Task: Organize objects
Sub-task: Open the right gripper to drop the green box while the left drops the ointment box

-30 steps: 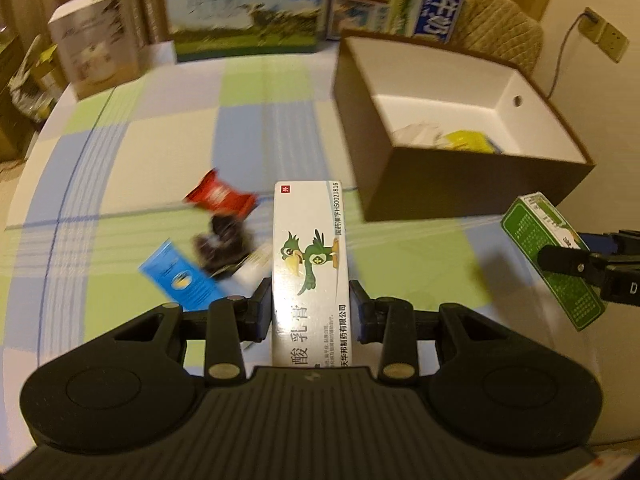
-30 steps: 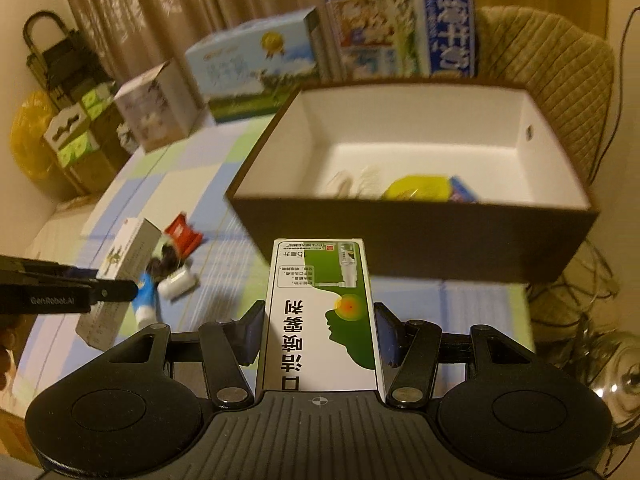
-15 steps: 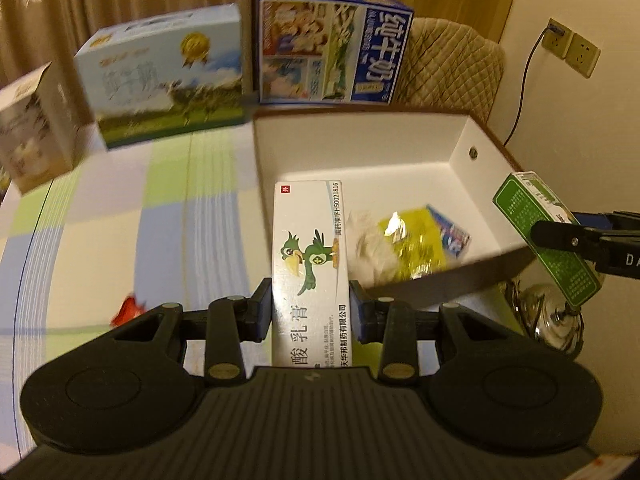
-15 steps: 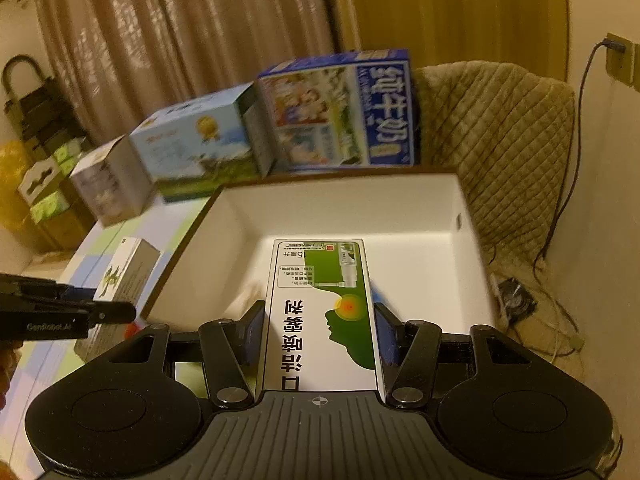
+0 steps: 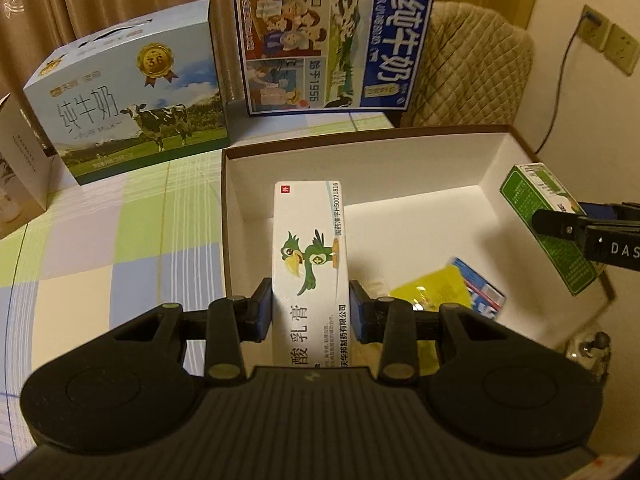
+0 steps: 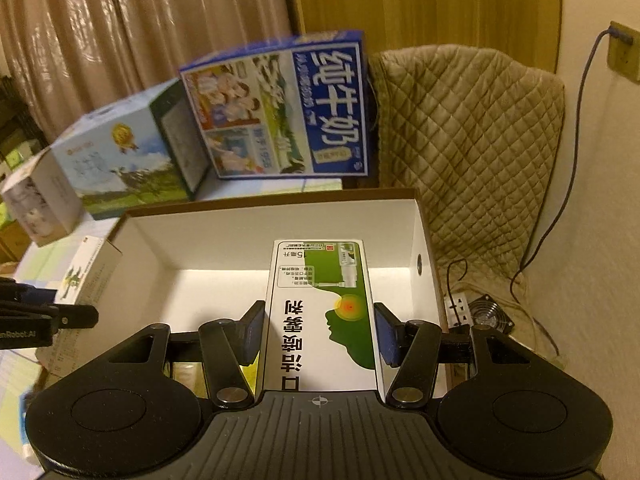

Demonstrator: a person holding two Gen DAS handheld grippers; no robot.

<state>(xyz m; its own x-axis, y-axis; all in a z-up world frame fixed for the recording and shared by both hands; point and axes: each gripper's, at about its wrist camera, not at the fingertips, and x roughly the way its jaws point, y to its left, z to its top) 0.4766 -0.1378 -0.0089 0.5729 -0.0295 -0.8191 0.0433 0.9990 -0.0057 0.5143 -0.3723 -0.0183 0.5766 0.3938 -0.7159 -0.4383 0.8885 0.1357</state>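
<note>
My left gripper [image 5: 309,312] is shut on a white carton with a green parrot [image 5: 310,256] and holds it above the left part of the open brown box with white inside [image 5: 360,160]. My right gripper [image 6: 318,334] is shut on a green and white carton [image 6: 320,312] and holds it above the same box [image 6: 260,236]. The right gripper's carton also shows in the left wrist view [image 5: 548,232], over the box's right side. The left gripper's carton shows in the right wrist view [image 6: 86,276] at the box's left wall. A yellow packet [image 5: 436,288] and a blue packet [image 5: 480,288] lie inside.
Two milk cartons [image 5: 132,108] [image 5: 328,44] and a white box [image 5: 16,176] stand at the back of the checked tablecloth [image 5: 120,232]. A quilted chair [image 6: 468,136] is behind the box. A power strip [image 6: 460,308] and cable lie on the floor by the wall.
Both grippers moved forward from the table's front, over the box's near wall, with their cartons still held. The loose packets on the tablecloth have dropped out of view.
</note>
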